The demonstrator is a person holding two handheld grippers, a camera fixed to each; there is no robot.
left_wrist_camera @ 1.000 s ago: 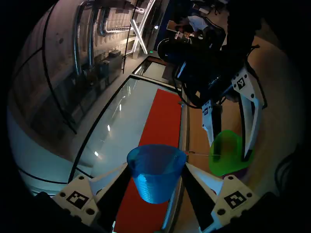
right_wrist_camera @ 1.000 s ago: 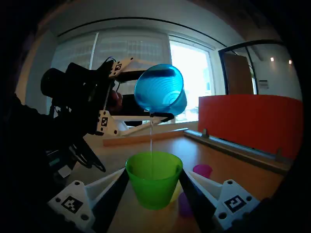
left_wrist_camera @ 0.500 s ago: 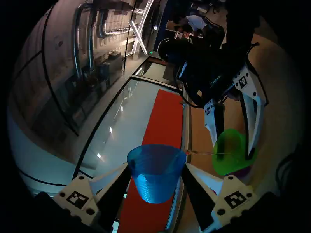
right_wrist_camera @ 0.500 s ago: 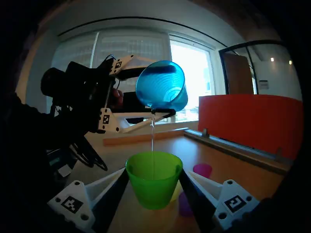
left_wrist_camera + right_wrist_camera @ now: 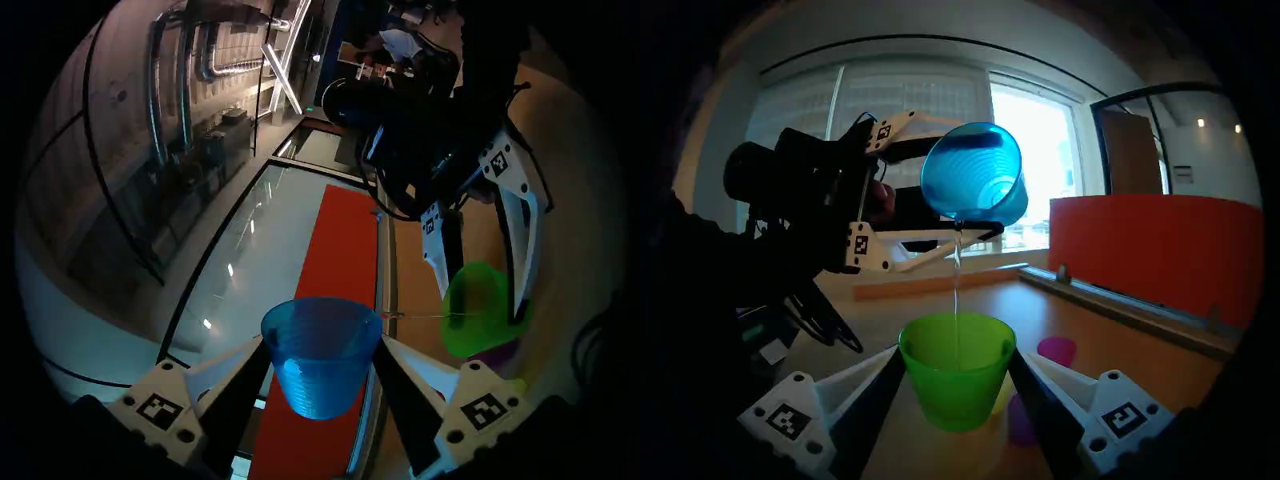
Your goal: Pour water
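One faint stream (image 5: 956, 276) runs from blue cup (image 5: 974, 174), apparently into green cup (image 5: 957, 376).

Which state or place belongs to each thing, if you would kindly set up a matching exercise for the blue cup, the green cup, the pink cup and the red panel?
Things:
1. blue cup
2. green cup
3. pink cup
4. red panel

States or places:
A. upright, catching a thin stream
B. rising behind the far edge of the table
C. tilted in the air, pouring
D. sitting on the table, untouched

Pairs: 1-C, 2-A, 3-D, 4-B
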